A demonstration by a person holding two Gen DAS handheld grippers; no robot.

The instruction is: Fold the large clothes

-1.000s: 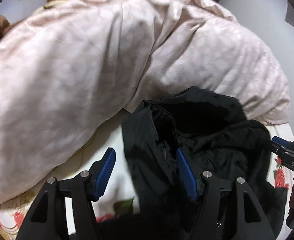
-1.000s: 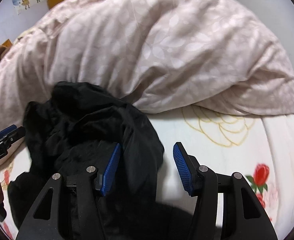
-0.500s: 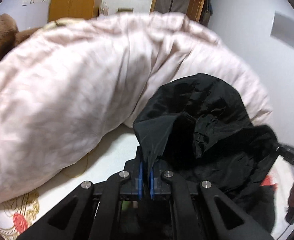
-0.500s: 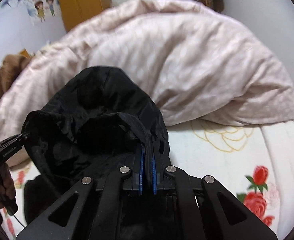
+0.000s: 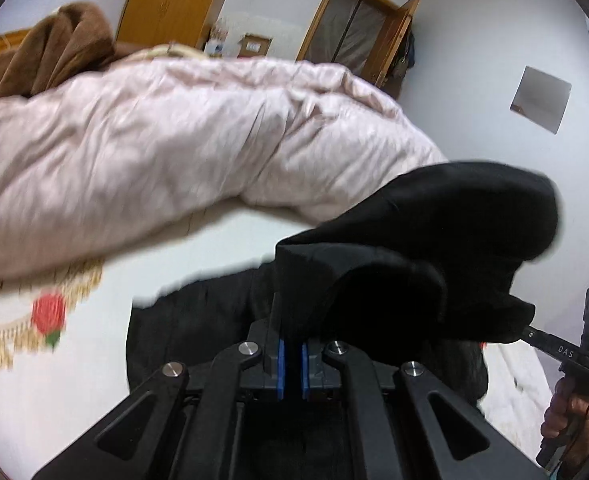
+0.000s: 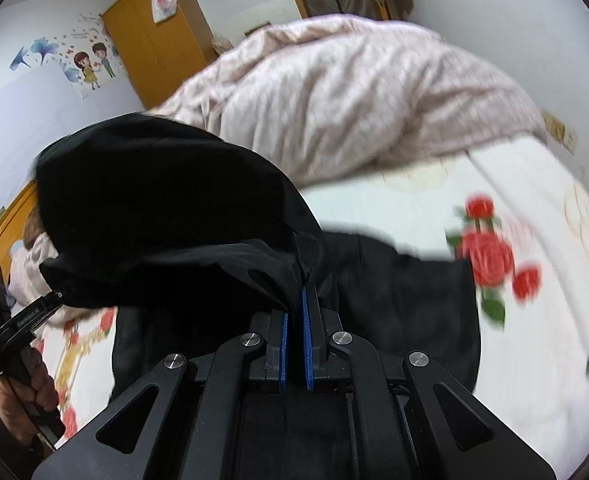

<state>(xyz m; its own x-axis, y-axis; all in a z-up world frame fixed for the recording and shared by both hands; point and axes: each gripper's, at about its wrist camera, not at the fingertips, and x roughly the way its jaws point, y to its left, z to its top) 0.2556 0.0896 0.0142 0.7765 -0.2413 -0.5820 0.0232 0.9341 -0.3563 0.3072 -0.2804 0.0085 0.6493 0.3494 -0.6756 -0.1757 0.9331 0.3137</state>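
Jaws of both grippers are pressed together on one black garment: the left gripper pinches a fold of it between its two blue pads, and the right gripper does the same at another edge. Its upper part bulges between the two grippers, raised off the bed, while its lower part trails on the rose-printed sheet. One pink quilt lies heaped behind, and one brown blanket beyond that.
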